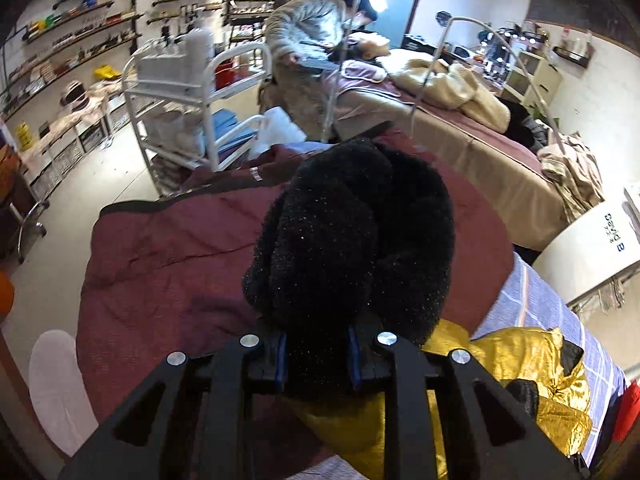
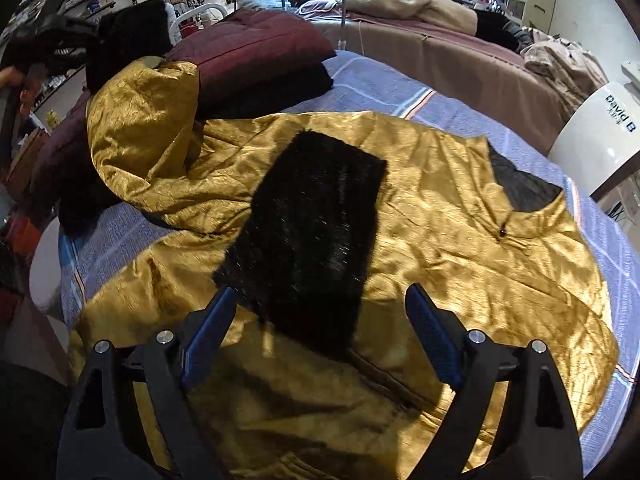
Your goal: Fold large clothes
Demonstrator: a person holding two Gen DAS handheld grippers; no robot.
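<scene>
Below the wide-open, empty right tongs (image 2: 320,340) the gold jacket (image 2: 440,208) lies spread and unfolded on the bed (image 2: 360,80), while the left tongs (image 1: 316,356) pinch a black fleece garment (image 1: 352,240), folding barely begun.

- Beauty or treatment salon, shown by wall shelves (image 1: 80,28) stocked with small products.
- White wheeled trolley (image 1: 192,92) beside a treatment bed (image 1: 460,148).
- A person in a padded jacket (image 1: 308,28) bends over a client lying at that bed's far end.
- Lit mirror and cabinet (image 1: 532,72) along the back wall.
</scene>
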